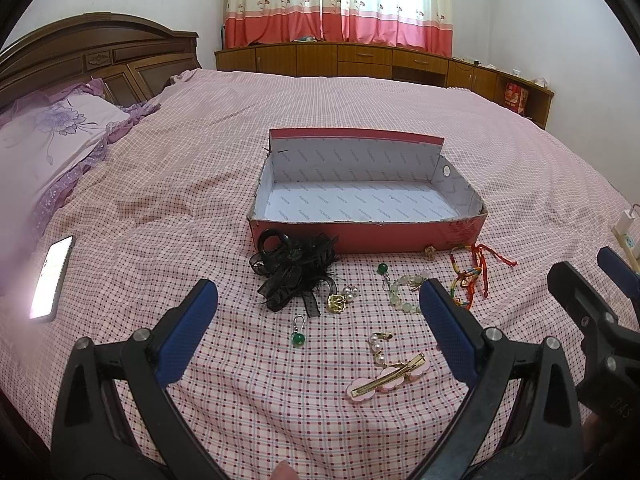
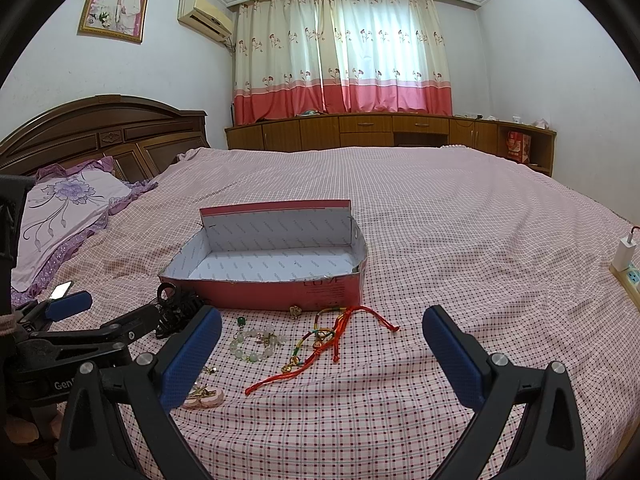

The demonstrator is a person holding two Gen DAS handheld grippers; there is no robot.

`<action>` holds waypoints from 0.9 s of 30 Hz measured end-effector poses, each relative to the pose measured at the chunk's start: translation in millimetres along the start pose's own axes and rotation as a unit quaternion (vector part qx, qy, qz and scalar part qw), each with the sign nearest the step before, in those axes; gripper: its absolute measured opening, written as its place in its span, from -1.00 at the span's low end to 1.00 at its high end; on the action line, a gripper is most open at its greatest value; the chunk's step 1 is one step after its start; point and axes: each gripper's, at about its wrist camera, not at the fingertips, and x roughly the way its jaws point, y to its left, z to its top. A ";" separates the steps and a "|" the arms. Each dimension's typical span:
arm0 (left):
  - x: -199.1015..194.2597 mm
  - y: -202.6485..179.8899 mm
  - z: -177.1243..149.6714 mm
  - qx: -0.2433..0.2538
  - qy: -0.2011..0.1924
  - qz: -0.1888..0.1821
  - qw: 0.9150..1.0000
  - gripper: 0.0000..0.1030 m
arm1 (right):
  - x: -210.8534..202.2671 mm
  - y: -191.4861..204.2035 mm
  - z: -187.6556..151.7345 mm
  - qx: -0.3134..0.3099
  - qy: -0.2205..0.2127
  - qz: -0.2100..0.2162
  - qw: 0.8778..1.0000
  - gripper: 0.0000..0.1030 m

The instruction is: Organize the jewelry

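Observation:
An open red box (image 1: 368, 236) (image 2: 260, 292) with nothing inside sits on the checked bedspread. In front of it lie a black ribbon hair clip (image 1: 294, 270) (image 2: 176, 308), green bead earrings (image 1: 298, 338), a pale bead bracelet (image 1: 402, 292) (image 2: 254, 344), pearl pieces (image 1: 378, 346), a pink-and-gold hair clip (image 1: 388, 378) (image 2: 202, 396) and red and multicoloured cords (image 1: 476, 272) (image 2: 328, 334). My left gripper (image 1: 318, 320) hovers open above the earrings and pearls. My right gripper (image 2: 322, 350) hangs open over the cords. Neither holds anything.
A lit phone (image 1: 52, 276) lies on the bed at the left, near a purple flowered pillow (image 1: 48, 140). A power strip with a white charger (image 2: 626, 264) rests at the bed's right edge. A wooden headboard (image 2: 100, 136) and cabinets (image 2: 380, 130) stand beyond.

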 end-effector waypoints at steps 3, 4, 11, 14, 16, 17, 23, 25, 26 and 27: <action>0.0 -0.2 -0.1 0.000 0.000 0.000 1.000 0.83 | -0.4 0.3 -0.1 0.000 0.000 0.000 1.000 0.99; -0.1 -0.1 -0.1 0.000 0.000 0.001 1.000 0.83 | -0.4 0.4 -0.1 0.000 0.000 0.000 1.000 0.99; 0.1 -0.2 0.1 0.001 -0.001 0.001 1.000 0.83 | 0.2 -0.1 0.3 0.001 0.000 0.000 1.000 0.99; 0.6 0.3 2.5 0.002 -0.001 0.000 1.000 0.83 | 1.1 -0.8 0.2 0.001 0.000 0.000 1.000 0.99; 1.3 1.2 3.5 0.002 0.000 0.001 1.000 0.83 | 1.8 -1.1 0.1 0.001 0.001 0.001 1.000 0.99; 2.3 1.9 4.3 0.002 0.000 0.001 1.000 0.83 | 2.5 -1.4 0.1 0.000 0.001 0.000 1.000 0.99; 10.4 9.2 8.3 -0.002 0.003 0.000 1.000 0.83 | 8.5 -2.7 1.7 0.000 0.009 -0.003 1.000 0.99; 14.4 12.9 9.3 -0.004 0.005 0.001 1.000 0.83 | 13.0 -0.2 3.0 0.001 0.013 -0.006 1.000 0.98; 17.2 15.1 10.1 -0.005 0.007 0.002 1.000 0.83 | 19.2 -3.7 4.1 0.001 0.014 -0.007 1.000 0.96; 19.7 16.9 10.1 -0.007 0.010 0.002 1.000 0.83 | 21.7 -4.4 4.6 -0.001 0.015 -0.007 1.000 0.91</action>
